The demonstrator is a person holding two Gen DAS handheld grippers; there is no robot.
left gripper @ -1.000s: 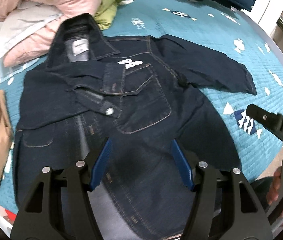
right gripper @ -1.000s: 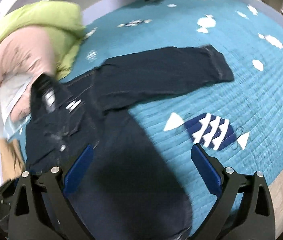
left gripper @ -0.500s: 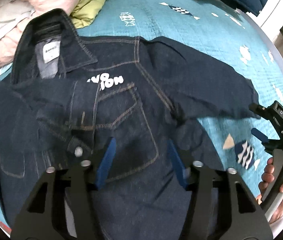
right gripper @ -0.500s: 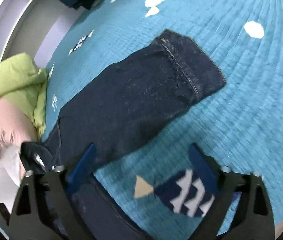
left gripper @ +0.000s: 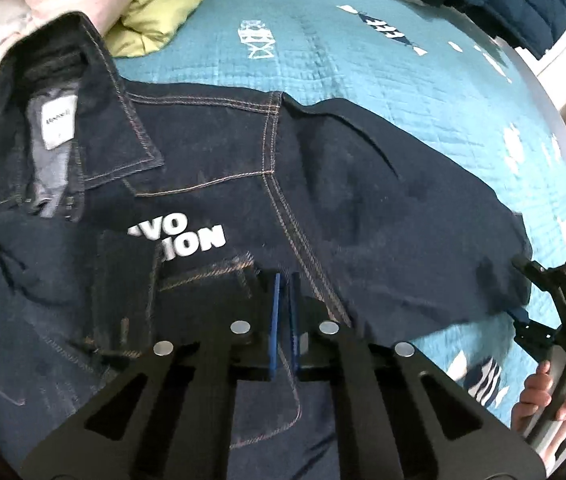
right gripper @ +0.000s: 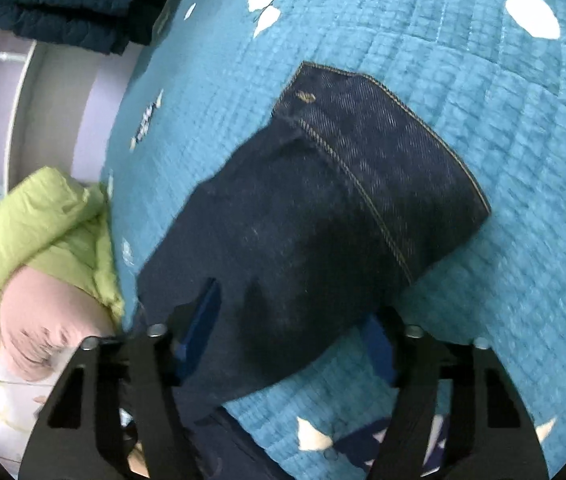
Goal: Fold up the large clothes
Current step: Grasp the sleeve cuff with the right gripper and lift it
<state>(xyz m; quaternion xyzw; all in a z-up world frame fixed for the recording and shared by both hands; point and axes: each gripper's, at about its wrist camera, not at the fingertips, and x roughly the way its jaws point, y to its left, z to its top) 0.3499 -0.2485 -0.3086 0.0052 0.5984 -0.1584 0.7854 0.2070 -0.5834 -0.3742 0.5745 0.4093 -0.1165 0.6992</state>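
Denim jacket lies flat on the bed, face up. My left gripper has its jaws together at the chest pocket; a pinch isn't clear. Right gripper jaws closing around the sleeve. Next: clamp, fold the sleeve inward.

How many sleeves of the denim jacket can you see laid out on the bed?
1. The sleeve stretches across the teal quilt, cuff at its far end. The jacket's other sleeve is out of view.

Jacket hem cut off by bottom edge; white chest lettering partly folded under. Label print too small to read. Sleeve near end hidden behind tool.
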